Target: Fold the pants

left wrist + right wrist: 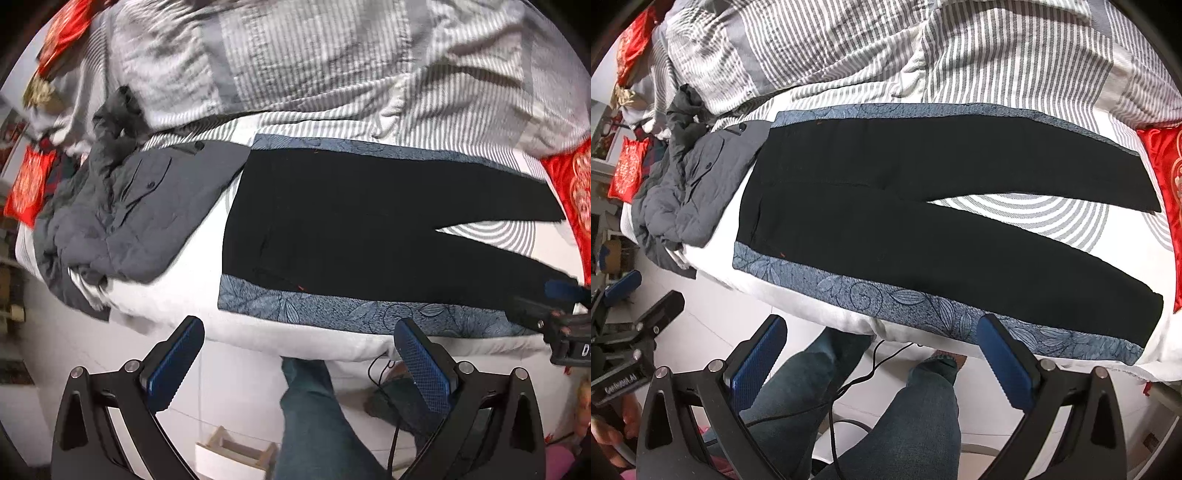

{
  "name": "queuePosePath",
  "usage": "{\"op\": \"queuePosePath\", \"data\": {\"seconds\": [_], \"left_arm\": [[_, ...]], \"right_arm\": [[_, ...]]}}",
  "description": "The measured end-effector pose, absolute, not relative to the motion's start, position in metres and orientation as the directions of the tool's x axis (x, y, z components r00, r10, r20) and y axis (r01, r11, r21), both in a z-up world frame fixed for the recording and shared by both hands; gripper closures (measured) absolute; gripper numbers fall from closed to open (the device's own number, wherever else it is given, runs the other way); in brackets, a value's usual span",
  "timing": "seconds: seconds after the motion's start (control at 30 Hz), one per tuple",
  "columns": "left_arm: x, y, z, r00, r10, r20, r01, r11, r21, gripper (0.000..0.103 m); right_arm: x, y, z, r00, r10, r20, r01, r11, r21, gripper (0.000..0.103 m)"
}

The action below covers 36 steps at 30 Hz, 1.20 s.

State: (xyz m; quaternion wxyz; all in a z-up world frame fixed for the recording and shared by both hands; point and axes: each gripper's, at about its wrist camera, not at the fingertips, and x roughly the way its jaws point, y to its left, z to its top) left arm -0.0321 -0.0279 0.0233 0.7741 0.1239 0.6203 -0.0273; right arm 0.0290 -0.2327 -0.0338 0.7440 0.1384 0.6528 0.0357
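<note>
Right wrist view: black pants (923, 206) lie flat across mid-frame, ready for folding; both tongs (882, 354) (299, 347) gape wide, empty.

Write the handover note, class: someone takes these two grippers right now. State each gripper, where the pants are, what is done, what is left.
Left gripper: open, holding nothing, held off the near edge of the bed.
Right gripper: open, holding nothing, also off the near edge.
Black pants: spread flat on the bed, waistband to the left, legs splayed to the right, blue patterned side stripes showing.
Grey jacket: crumpled beside the waistband.
Done: pants laid out flat.
Left: every fold; probably start by bringing one leg over the other.
</note>
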Motion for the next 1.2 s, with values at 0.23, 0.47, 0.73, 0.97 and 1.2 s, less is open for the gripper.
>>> {"op": "queuePosePath", "data": {"seconds": [0.23,0.47,0.73,0.97,1.2], "left_arm": [[-0.05,0.007,-0.002,0.135,0.059,-0.989,0.015,0.998,0.062,0.0],[-0.046,0.044,-0.052,0.095,-0.042,-0.995,-0.084,0.995,-0.05,0.0],[-0.016,0.076,-0.15,0.046,-0.164,-0.985,-0.117,0.979,-0.168,0.0],[-0.009,0.088,-0.201,0.025,-0.273,-0.962,-0.14,0.952,-0.274,0.0],[-0.008,0.09,-0.215,0.034,-0.313,-0.949,-0.143,0.938,-0.314,0.0]], "right_arm": [[0.004,-0.245,-0.057,0.085,0.322,-0.943,0.159,0.93,0.332,0.0],[-0.019,-0.232,-0.112,0.071,0.523,-0.849,0.337,0.789,0.514,0.0],[-0.024,-0.188,-0.212,0.174,0.687,-0.705,0.537,0.534,0.653,0.004],[-0.032,-0.185,-0.263,0.291,0.686,-0.667,0.608,0.406,0.683,0.018],[-0.041,-0.206,-0.283,0.419,0.649,-0.636,0.643,0.282,0.712,0.018]]}}
